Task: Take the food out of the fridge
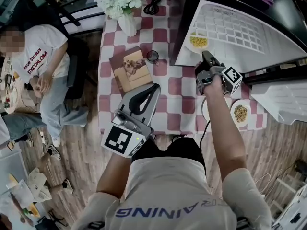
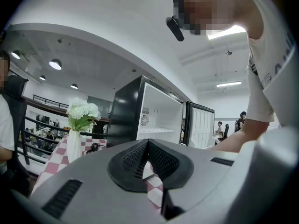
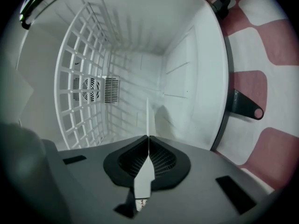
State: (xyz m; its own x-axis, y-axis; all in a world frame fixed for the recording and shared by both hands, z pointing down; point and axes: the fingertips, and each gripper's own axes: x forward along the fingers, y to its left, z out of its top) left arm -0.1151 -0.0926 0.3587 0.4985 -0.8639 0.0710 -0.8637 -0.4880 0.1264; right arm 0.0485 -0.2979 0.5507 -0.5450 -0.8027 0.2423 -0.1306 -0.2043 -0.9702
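Note:
The small fridge (image 1: 240, 28) stands open on the checked table (image 1: 180, 97), its white inside and wire shelf (image 3: 84, 78) showing. A white plate of yellow food (image 1: 198, 41) sits at the fridge's mouth. My right gripper (image 1: 206, 56) is shut on the near rim of this plate; in the right gripper view the rim (image 3: 147, 120) shows edge-on as a thin white blade between the pads. My left gripper (image 1: 154, 89) is shut and empty above the table's near side. In the left gripper view its tips (image 2: 147, 141) meet, with the fridge (image 2: 159, 120) beyond.
A plate of noodles (image 1: 240, 113) and another white plate (image 1: 206, 110) lie on the table by my right arm. A wooden board with food (image 1: 132, 68), a glass (image 1: 152, 56), a vase of white flowers (image 1: 120, 4) and a black cable (image 1: 153, 4) stand further left. A person (image 1: 43, 66) sits at left.

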